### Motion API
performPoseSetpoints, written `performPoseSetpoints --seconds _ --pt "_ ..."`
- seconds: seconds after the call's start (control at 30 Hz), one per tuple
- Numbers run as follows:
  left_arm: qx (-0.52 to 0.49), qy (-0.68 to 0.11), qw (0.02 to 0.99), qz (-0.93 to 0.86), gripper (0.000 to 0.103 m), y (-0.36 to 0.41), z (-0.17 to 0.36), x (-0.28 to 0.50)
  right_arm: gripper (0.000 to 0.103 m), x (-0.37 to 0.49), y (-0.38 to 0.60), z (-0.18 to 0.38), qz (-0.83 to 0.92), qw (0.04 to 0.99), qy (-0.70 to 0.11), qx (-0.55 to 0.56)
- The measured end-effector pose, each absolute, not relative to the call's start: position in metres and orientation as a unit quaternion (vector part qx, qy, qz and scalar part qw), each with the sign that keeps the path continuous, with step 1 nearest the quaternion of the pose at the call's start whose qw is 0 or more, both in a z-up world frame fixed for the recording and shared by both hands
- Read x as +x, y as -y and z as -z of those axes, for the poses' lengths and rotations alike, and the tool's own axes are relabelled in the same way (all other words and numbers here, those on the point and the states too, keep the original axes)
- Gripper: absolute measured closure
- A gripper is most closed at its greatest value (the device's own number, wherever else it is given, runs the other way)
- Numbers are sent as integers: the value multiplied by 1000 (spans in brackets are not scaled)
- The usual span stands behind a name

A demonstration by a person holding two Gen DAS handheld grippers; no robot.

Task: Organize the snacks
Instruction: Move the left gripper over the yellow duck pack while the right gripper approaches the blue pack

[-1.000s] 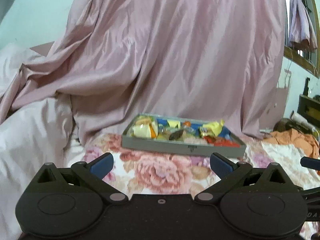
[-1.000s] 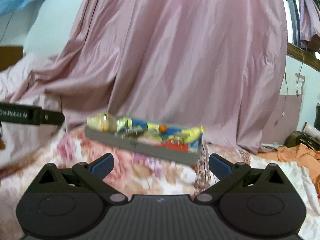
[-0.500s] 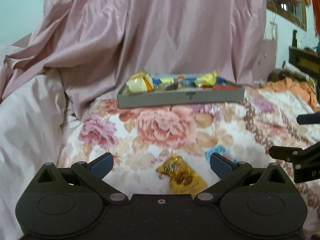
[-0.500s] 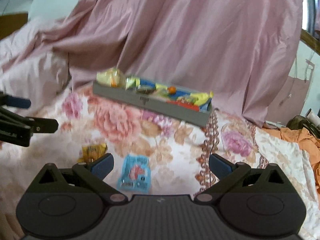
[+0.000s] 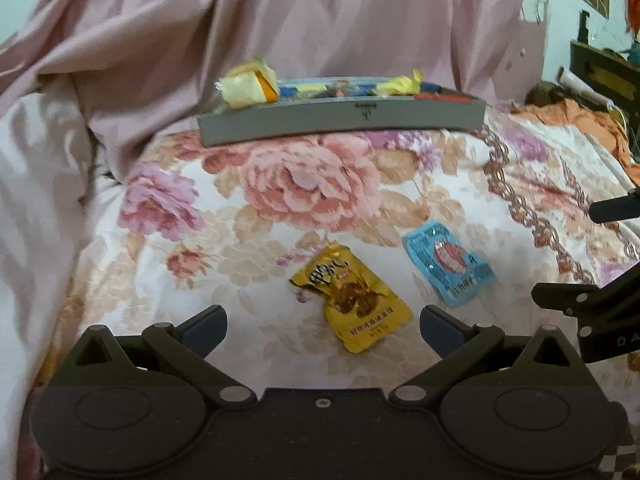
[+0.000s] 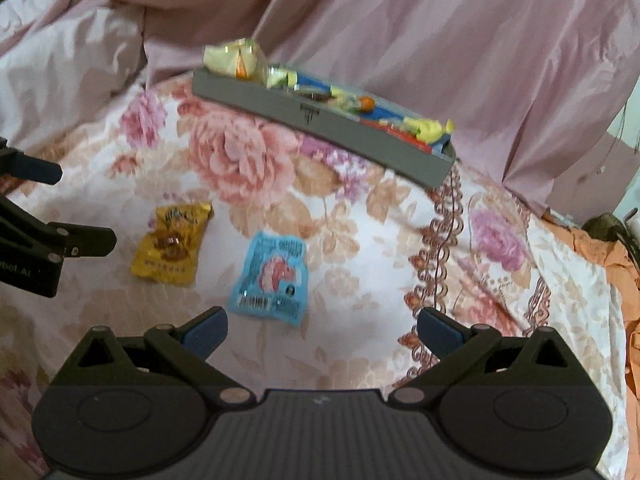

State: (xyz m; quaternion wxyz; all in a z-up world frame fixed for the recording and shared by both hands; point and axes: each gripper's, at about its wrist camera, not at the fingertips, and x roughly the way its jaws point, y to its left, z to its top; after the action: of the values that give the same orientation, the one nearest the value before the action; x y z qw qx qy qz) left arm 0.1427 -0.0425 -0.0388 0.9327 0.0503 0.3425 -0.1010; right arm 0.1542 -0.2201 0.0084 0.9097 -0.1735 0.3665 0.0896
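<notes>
Snack packets, one yellow [image 5: 352,298] and one blue [image 6: 272,278], lie flat on the floral bedspread [image 5: 304,184], well short of the grey tray [image 5: 340,120]. Both hand-held grippers, left [image 5: 322,326] and right [image 6: 322,328], are held wide open and empty; each packet should be pinched by a raised edge.

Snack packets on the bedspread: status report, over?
Both tongs, left and right, open, empty. Yellow packet and blue packet loose, outside gray tray. Nothing blocking.

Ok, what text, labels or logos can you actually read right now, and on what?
"bot.AI": partial white lettering on the black left tool, cut off at the frame edge.
"D A": partial letters on the black right tool.
Yellow foil snack packet: large dark characters, too blurred to read.
Light blue snack packet: print too small.
Grey rectangular tray: small dark logo, illegible.
</notes>
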Motion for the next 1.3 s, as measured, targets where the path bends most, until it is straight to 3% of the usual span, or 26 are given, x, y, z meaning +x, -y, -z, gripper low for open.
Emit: performPoseSetpoints --seconds 0.47,0.93,1.3 --pt "-2 -395 912 108 1 39 63 180 0 179 205 23 -115 870 -438 -194" --pt "-77 -417 898 117 1 45 81 221 0 206 191 36 -134 894 -350 -244" --pt "-29 -405 908 100 1 65 91 235 0 217 182 55 -105 897 -343 -259"
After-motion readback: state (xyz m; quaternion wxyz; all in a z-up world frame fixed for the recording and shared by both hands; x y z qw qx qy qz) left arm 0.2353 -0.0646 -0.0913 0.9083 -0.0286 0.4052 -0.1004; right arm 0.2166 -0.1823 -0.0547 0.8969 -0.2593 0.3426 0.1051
